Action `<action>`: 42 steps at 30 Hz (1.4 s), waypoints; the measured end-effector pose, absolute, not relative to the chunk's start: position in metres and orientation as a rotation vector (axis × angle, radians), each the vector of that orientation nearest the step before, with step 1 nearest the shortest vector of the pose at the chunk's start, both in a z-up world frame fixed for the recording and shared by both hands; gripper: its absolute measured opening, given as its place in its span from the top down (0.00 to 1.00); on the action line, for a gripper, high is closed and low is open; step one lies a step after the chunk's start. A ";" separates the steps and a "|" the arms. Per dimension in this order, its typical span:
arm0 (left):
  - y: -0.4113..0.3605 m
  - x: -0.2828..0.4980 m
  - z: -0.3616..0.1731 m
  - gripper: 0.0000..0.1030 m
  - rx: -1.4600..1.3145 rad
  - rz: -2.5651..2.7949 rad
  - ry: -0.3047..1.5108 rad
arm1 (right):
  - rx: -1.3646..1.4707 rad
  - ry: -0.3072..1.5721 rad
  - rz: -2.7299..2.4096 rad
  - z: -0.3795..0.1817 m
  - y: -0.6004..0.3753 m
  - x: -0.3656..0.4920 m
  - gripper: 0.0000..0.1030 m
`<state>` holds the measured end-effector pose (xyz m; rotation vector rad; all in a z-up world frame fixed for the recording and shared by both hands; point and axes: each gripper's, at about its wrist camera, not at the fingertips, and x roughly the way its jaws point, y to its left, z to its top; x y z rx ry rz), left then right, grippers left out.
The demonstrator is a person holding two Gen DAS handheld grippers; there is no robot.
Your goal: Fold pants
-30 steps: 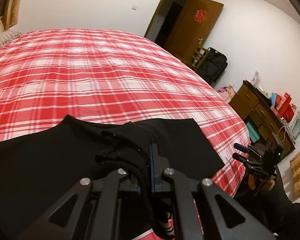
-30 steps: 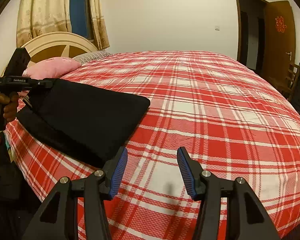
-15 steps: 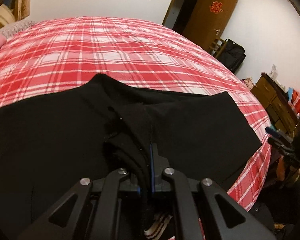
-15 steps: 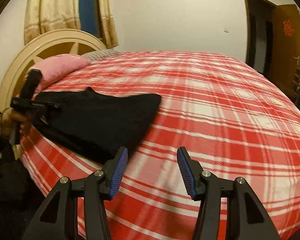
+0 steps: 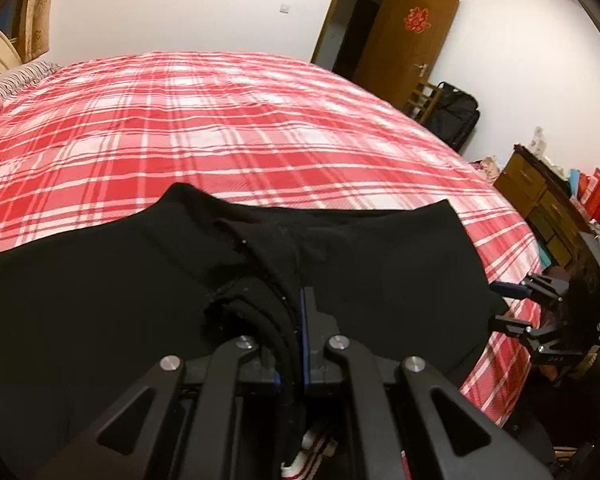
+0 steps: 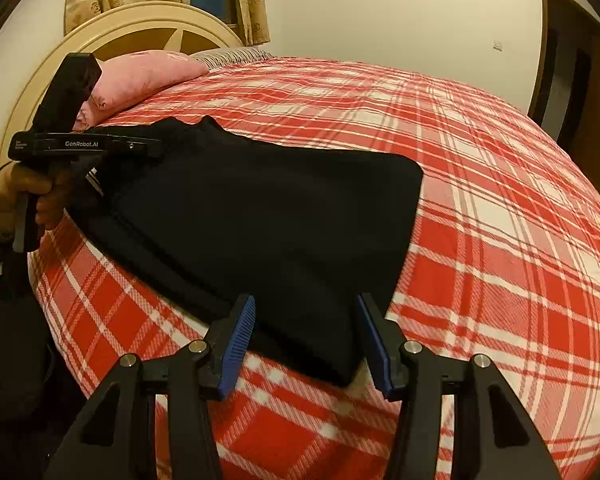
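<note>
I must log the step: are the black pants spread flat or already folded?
Folded. The pants lie as a compact, layered rectangle on the bed; left gripper pinches bunched cloth.

Left gripper (image 5: pixel 300 320) clamped on bunched fold of black pants (image 5: pixel 380 264), jaws pressed together around cloth. Pants lay spread across near edge of red plaid bed (image 5: pixel 220 128). Right gripper (image 5: pixel 500 308) hovered at pants' right edge, fingers apart. Brown door (image 5: pixel 404 40) stood ajar; wooden dresser (image 5: pixel 540 204) at right.
</note>
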<state>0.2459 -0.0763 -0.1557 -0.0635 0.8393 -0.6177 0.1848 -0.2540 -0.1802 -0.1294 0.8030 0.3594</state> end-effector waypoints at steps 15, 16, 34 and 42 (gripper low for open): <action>-0.052 0.255 -0.168 0.68 -0.208 -0.584 0.910 | -0.050 0.923 0.280 -0.178 -0.272 0.206 0.48; -0.051 0.257 -0.165 0.59 -0.235 -0.598 0.905 | -0.060 0.914 0.277 -0.175 -0.271 0.205 0.48; -0.060 0.268 -0.172 0.66 -0.124 -0.457 0.872 | -0.009 0.917 0.099 -0.179 -0.286 0.285 0.54; -0.069 0.267 -0.171 0.56 -0.061 -0.443 0.864 | -0.187 0.769 0.186 -0.155 -0.241 0.219 0.54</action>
